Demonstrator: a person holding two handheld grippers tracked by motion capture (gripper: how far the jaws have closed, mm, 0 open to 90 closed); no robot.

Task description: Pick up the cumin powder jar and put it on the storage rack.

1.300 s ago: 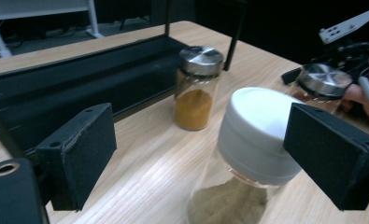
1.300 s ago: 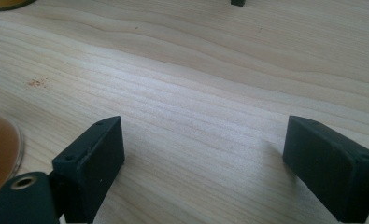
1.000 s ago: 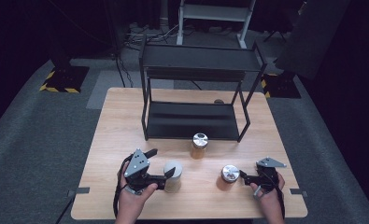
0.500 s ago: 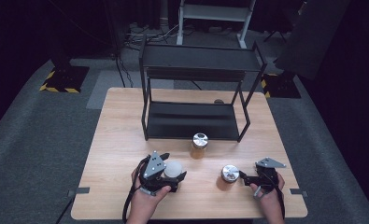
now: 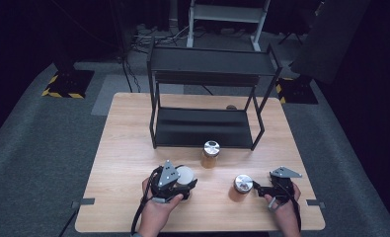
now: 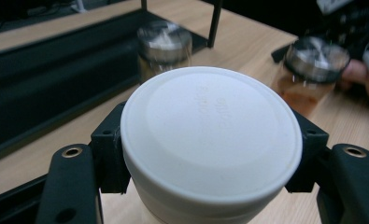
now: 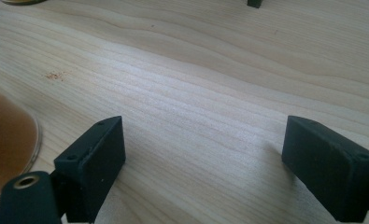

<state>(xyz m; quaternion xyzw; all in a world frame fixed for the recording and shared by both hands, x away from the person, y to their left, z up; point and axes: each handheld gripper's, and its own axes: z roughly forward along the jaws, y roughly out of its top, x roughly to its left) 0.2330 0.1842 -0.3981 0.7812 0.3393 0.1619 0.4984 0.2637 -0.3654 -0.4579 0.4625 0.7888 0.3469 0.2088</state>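
A white-lidded jar (image 5: 185,175) stands near the table's front edge, and my left gripper (image 5: 182,181) is shut on it. In the left gripper view the jaws have just been closing, and both pads now press the jar (image 6: 210,135) below its lid. My right gripper (image 5: 257,188) rests open at the front right, beside a metal-lidded jar of amber stuff (image 5: 242,184). The right gripper view has bare wood between the open jaws (image 7: 205,158) and that amber jar (image 7: 4,140) at the left edge.
A second metal-lidded amber jar (image 5: 211,153) stands just in front of a black two-level rack (image 5: 207,94) at the back of the wooden table (image 5: 123,148). Dark floor surrounds the table.
My left gripper slid right from beside the white-lidded jar to around it, and its jaws closed on the jar. The right gripper and the other jars stayed put.
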